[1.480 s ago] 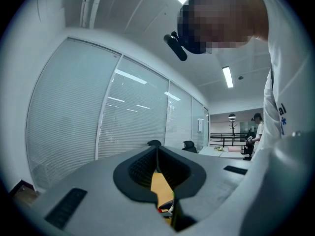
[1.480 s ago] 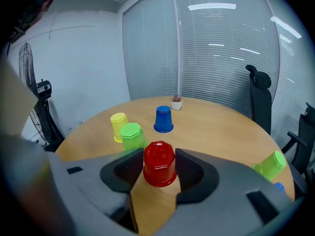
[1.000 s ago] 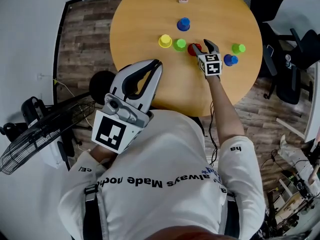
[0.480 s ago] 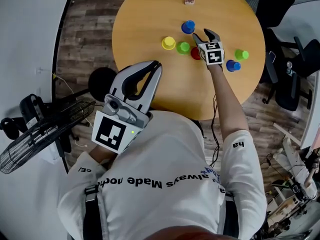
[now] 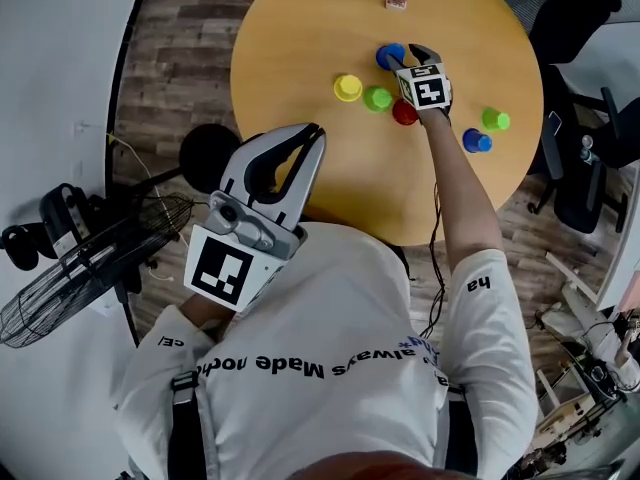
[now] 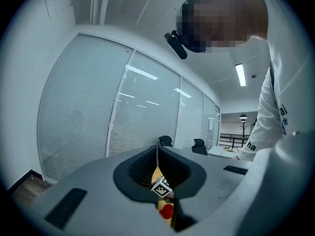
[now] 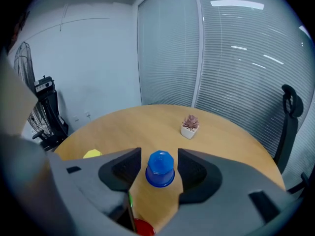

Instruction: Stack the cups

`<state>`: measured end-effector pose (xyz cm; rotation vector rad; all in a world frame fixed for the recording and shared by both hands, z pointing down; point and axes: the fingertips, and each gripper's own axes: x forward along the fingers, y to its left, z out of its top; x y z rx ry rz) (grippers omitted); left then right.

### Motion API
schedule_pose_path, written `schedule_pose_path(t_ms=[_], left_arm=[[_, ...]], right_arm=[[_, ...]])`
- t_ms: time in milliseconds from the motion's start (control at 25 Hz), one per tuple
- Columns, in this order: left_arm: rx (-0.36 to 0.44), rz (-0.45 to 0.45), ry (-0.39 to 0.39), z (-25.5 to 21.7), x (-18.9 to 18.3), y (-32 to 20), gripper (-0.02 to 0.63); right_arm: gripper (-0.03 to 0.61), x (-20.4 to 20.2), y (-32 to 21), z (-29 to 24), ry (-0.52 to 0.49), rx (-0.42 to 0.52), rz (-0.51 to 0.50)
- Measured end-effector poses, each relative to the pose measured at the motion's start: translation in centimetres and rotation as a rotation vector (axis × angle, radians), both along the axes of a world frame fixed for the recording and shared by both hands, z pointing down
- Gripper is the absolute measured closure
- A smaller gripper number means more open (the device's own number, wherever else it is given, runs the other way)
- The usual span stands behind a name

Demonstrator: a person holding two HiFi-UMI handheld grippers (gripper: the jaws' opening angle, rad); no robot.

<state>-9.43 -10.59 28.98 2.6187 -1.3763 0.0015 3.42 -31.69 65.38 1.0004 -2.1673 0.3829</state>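
Cups, six, sit upside down on the round desk [image 5: 300, 28]: yellow cup [image 5: 347, 88], red cup [image 5: 404, 114], left green cup [image 5: 377, 98], right green cup [image 5: 495, 119], right blue cup [image 5: 476, 141], and another blue cup [image 5: 390, 56] untouched between the right gripper's [image 7: 159, 154] spread jaws; the left gripper [image 5: 315, 131] is clenched empty.

The worktop [image 5: 300, 48] is tan wood. It carries a blue cup [image 5: 389, 56], second blue cup [image 5: 476, 141], green cup [image 5: 377, 98], second green cup [image 5: 495, 119], yellow cup [image 5: 347, 88] and red cup [image 5: 404, 113]. The right tool [image 5: 405, 56] bears black-and-white squares.

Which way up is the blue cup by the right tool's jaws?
Upside down: the blue cup shows its closed narrow end on top, wide rim on the table.
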Motion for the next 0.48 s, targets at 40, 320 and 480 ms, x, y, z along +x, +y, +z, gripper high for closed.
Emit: schedule_pose_path(t_ms=[40,320,480], left_arm=[[-0.004,-0.004,-0.001,0.1,-0.2,-0.1,0.581],[-0.029,-0.033,-0.002,1.1,-1.2,-0.7,0.581],[-0.042,-0.046,-0.003,1.7,-1.9,-0.7,0.581]], right_arm=[[0.333,-0.1,-0.2,0.3,0.003,-0.007,-0.001],[0.330,-0.7,-1.1,2.6,0.033,-0.057,-0.008],[0.330,-0.8,-1.4,3.8,0.064,-0.083,-0.002]])
